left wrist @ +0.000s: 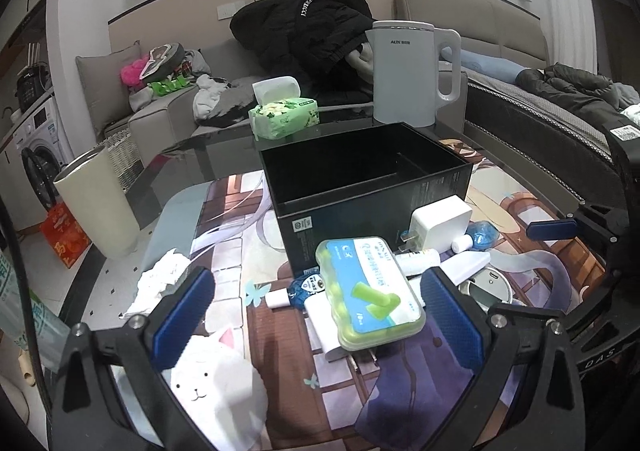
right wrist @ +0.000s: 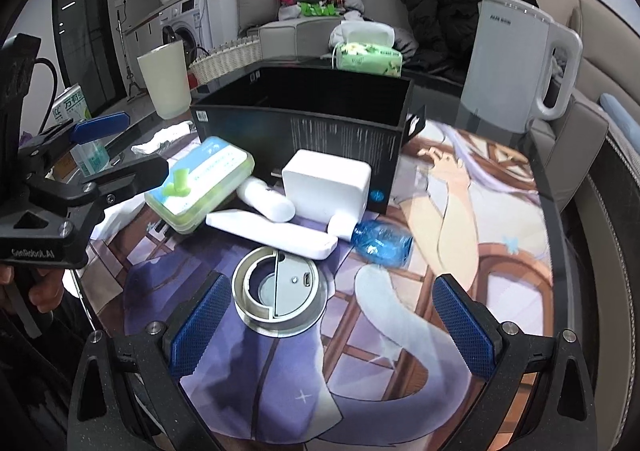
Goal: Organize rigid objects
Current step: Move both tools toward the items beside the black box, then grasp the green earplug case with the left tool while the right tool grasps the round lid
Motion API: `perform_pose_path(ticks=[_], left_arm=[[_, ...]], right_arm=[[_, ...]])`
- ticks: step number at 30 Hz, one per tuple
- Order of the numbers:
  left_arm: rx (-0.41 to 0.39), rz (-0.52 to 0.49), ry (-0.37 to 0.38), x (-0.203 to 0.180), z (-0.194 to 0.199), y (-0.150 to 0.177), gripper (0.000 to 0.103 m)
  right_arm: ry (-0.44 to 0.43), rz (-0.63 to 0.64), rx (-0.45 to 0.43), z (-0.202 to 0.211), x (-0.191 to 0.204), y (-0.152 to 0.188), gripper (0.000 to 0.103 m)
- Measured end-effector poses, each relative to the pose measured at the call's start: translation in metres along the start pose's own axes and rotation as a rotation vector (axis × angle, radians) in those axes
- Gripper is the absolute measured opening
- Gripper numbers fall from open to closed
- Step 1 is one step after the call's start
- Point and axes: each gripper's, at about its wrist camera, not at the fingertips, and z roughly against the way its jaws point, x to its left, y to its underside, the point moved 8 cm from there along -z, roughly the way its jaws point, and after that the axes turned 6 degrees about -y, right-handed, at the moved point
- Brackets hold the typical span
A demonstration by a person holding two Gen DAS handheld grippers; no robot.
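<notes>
Left claw (left wrist: 316, 315) open w/ earplug case (left wrist: 370, 293) between fingers, black box (left wrist: 360, 191) behind.

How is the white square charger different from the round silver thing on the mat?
The white charger is a boxy cube; the round silver thing is a flat ring-shaped disc. The charger is plain white, while the disc is metallic grey with a small port on top. The charger sits right against the black box; the disc lies apart from the pile, nearer the right tongs. Both rest on the picture mat, outside the box.

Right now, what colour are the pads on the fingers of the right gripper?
Blue, with a fine textured grid, on the black right gripper; the right wrist view shows the pads best.
</notes>
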Motion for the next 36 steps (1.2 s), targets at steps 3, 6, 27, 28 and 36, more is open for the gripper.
perform_pose_path(ticks=[3, 6, 27, 28, 36], left_arm=[[0.005, 0.009, 0.021, -0.003, -0.002, -0.001, 0.103], [0.004, 0.01, 0.026, -0.004, -0.004, -0.003, 0.103], [0.091, -0.02, 0.018, -0.016, -0.034, 0.002, 0.103], [0.091, -0.02, 0.015, -0.016, -0.036, 0.001, 0.103], [0.121, 0.006, 0.004, -0.012, -0.045, 0.003, 0.102]], right_arm=[[-0.007, -0.009, 0.021, -0.007, 0.002, 0.002, 0.103], [-0.009, -0.008, 0.035, -0.012, 0.005, 0.002, 0.103], [0.01, 0.011, 0.076, -0.022, 0.009, 0.008, 0.082], [0.01, 0.01, 0.074, -0.021, 0.008, 0.009, 0.079], [0.016, 0.02, 0.05, -0.013, 0.005, 0.011, 0.058]])
